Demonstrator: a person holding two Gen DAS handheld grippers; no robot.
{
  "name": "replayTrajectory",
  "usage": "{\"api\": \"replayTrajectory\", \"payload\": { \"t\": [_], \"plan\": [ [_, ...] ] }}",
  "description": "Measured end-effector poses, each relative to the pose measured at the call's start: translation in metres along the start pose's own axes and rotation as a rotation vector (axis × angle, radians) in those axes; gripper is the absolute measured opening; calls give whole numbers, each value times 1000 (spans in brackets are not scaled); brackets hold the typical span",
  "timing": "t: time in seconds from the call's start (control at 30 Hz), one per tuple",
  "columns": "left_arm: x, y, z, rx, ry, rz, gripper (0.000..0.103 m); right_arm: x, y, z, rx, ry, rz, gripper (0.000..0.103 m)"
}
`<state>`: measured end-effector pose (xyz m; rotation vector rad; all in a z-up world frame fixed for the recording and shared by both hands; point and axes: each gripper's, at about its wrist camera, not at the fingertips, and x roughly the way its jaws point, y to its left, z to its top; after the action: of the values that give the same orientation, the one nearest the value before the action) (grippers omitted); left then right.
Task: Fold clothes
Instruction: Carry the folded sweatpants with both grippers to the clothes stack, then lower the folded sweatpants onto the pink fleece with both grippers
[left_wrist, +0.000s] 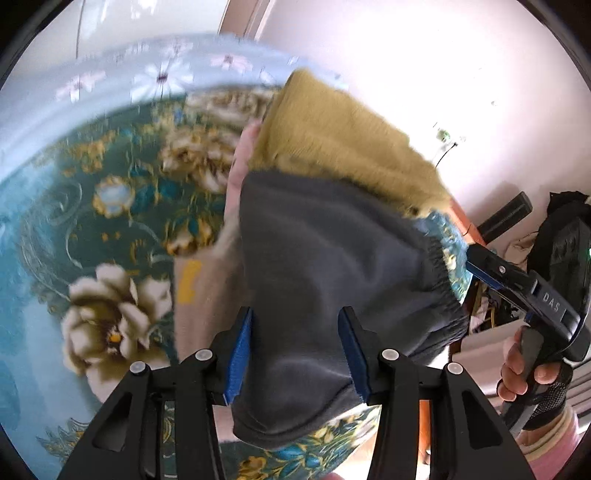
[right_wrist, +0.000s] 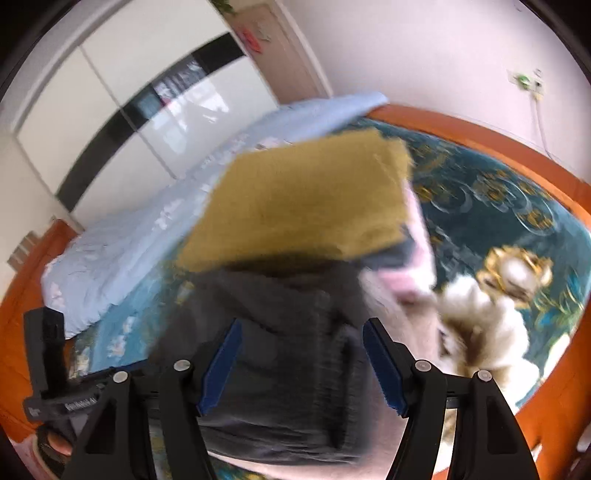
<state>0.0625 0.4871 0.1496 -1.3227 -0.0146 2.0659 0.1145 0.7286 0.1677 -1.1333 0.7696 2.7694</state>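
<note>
Together, the left claw (left_wrist: 297, 354) and right claw (right_wrist: 301, 363) each pinched the folded dark grey garment (left_wrist: 332, 266) under a mustard one (left_wrist: 332, 136) above the floral bed (left_wrist: 110, 206).

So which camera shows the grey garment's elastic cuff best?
The left wrist view: the grey garment is fairly sharp there, its gathered elastic cuff plain at the right edge. In the right wrist view the same garment is motion-blurred and no cuff can be made out.

A floral teal bedspread (right_wrist: 517, 229) covers an orange-framed bed (right_wrist: 461, 122) beside pale walls (right_wrist: 424, 48).
</note>
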Motion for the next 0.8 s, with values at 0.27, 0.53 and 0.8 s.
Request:
{"api": "replayTrajectory", "payload": {
  "t": [0.27, 0.53, 0.8],
  "plan": [
    [23, -20, -7, 113, 0, 26, 48, 60, 26, -11, -77, 141, -5, 72],
    [59, -7, -1, 119, 61, 83, 49, 91, 13, -10, -31, 180, -23, 72],
    [25, -4, -17, 54, 13, 24, 48, 53, 38, -17, -72, 162, -40, 72]
  ]
}}
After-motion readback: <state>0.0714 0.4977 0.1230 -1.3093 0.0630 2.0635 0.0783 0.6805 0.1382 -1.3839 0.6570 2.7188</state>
